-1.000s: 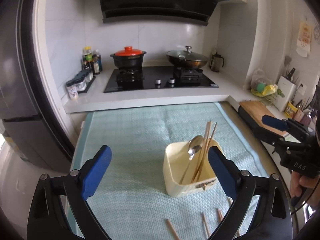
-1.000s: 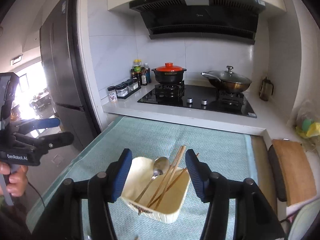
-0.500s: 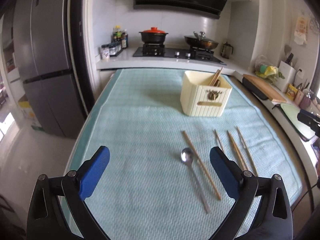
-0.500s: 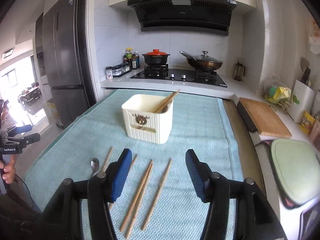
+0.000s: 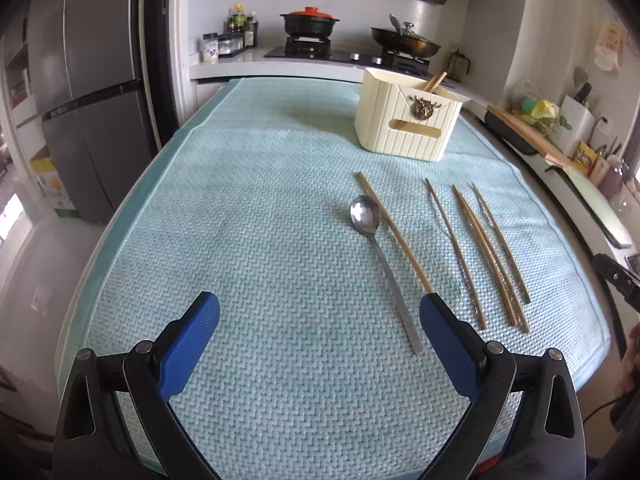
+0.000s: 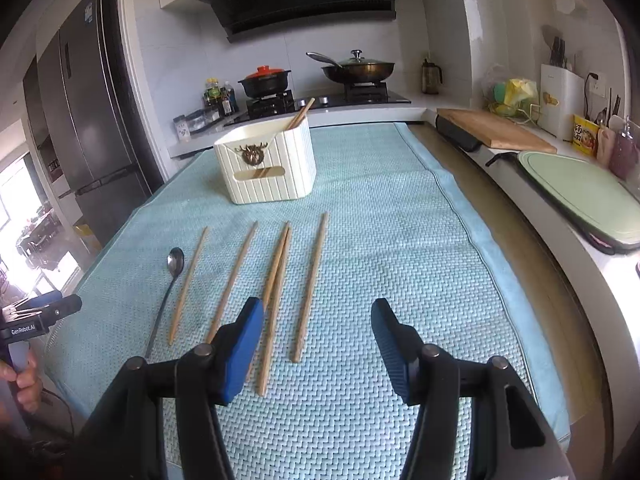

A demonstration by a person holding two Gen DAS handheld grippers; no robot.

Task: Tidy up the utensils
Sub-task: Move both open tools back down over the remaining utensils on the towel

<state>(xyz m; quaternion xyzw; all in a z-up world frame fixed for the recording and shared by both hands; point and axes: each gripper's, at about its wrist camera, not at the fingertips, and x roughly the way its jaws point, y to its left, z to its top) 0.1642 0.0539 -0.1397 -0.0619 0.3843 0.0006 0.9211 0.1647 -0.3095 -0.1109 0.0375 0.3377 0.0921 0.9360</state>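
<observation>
Nearest in the left wrist view: left tongs [image 5: 319,314], spread wide, blue pads holding nothing, hovering over the near part of the teal mat [image 5: 248,240] covering the tabletop. Nearest in the right wrist view: right tongs [image 6: 318,326], likewise parted and empty, above the near ends of the loose chopsticks.

Just beyond the left tongs, flat on the mat: a metal spoon [image 5: 382,264], bowl at the far end, handle pointing near, its handle end just beside the right pad. Immediately right of the spoon, one wooden chopstick [image 5: 394,232], running almost parallel. Farther right, four more loose chopsticks [image 5: 486,254] (two of them lying together and touching near one end), all lengthwise, near to far.

Beyond the loose utensils, toward the far right of the mat: a cream ribbed utensil holder [image 5: 406,118] with a brass ornament on its front, upright, chopstick tips [image 6: 301,114] sticking out of the top at a tilt.

Farthest back: a stove with a red-lidded black pot [image 5: 309,23] and a lidded wok [image 6: 356,68]; at the left, a dark refrigerator [image 5: 92,92].
</observation>
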